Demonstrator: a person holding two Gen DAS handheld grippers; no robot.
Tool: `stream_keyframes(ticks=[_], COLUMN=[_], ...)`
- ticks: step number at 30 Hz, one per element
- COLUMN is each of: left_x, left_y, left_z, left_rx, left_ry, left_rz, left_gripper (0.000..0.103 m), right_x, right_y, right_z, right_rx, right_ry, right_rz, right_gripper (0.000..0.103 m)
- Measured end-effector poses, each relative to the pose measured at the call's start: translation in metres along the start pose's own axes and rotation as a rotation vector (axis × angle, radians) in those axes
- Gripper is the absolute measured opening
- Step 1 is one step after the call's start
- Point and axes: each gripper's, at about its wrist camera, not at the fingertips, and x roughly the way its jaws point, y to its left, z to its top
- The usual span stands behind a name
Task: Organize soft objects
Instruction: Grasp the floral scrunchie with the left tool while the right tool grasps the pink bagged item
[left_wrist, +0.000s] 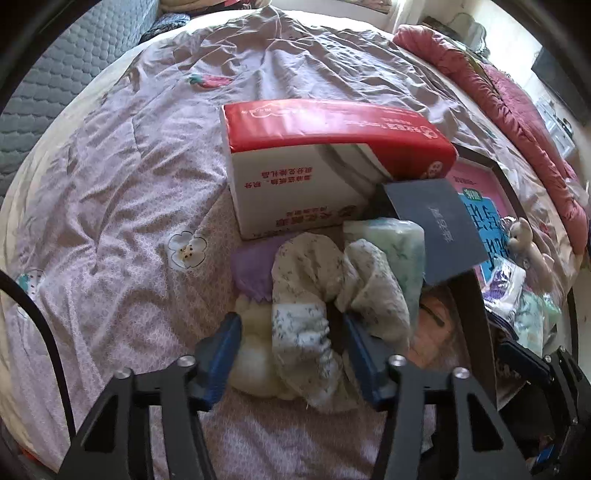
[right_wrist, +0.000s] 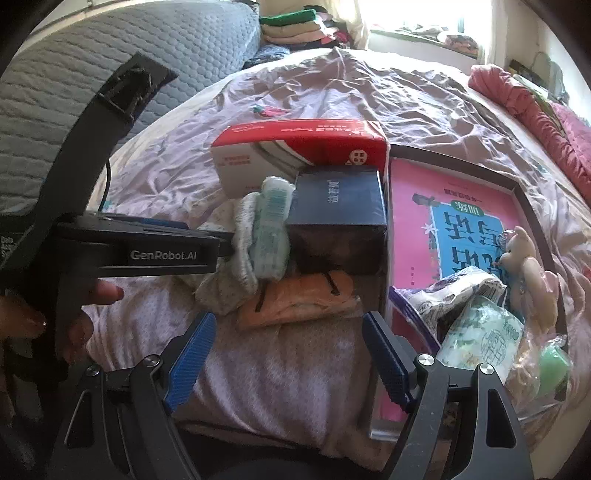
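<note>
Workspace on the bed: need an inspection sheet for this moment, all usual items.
Surface: wrinkled lilac bedsheet, floral print.
Job's things: floral sock between left claw pads; pale wad beneath; orange cloth ahead of right claw.
Clutter: red-white tissue box, dark blue box, box lid with booklet, plush bunny, packets.
Grippers: left claw around sock, contact unclear; right claw open, empty.
Cables: black cable at left.
Surroundings: grey quilted headboard, red quilt.

Right tongs (right_wrist: 288, 360) open over pink bedsheet (right_wrist: 280, 373), orange cloth (right_wrist: 295, 299) just beyond
</note>
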Motion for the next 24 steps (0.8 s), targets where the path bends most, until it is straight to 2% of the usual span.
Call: stream_keyframes(ticks=[2, 3, 5, 7, 8, 11, 12, 14, 16, 22, 24], left_x=[0.001, 0.001, 0.0, 0.0, 0.0, -0.003, -0.005, -0.01, -0.014, -0.034, -0.038], left_y=[0.002, 0.003, 0.007, 0.013, 0.016, 0.026, 0.028, 0.032, 0.036, 0.051, 0.058], left_z=[0.001, 0.002, 0.003, 0.003, 0.002, -0.001, -0.003, -0.003, -0.005, -0.015, -0.019], left_rx=[-0.009, -0.012, -0.024, -0.048, -0.058, -0.106, -0.112, -0.119, -0.116, -0.13, -0.132], left_ry=[-0.005, -0.011, -0.016, -0.02, -0.024, -0.042, -0.05, -0.067, -0.074, -0.121, -0.128], left_rz=[-0.006, -0.005, -0.008, -0.014, -0.017, -0.07, -0.088, -0.123, -0.139, -0.188, -0.18], left_gripper=[0.048, 0.041, 0.035, 0.022, 0.022, 0.015, 0.009, 0.008, 0.008, 0.008, 0.008], right_x=[0.003, 0.005, 0.007, 0.009, 0.009, 0.013, 0.015, 0.021, 0.027, 0.033, 0.033], right_y=[-0.002, -0.004, -0.006, -0.008, -0.009, -0.012, -0.013, -0.013, -0.013, -0.007, -0.004], right_z=[0.003, 0.004, 0.008, 0.012, 0.014, 0.021, 0.023, 0.027, 0.028, 0.032, 0.035], right_rx=[0.017, 0.027, 0.043, 0.065, 0.078, 0.124, 0.138, 0.161, 0.184, 0.207, 0.206], right_ry=[-0.002, -0.004, -0.002, -0.007, -0.013, -0.022, -0.023, -0.016, -0.008, -0.022, -0.029], right_rz=[-0.004, -0.007, -0.013, -0.002, 0.008, 0.03, 0.036, 0.045, 0.047, 0.048, 0.057], right_gripper=[0.082, 0.082, 0.082, 0.082, 0.082, 0.081, 0.079, 0.062, 0.053, 0.051, 0.05])
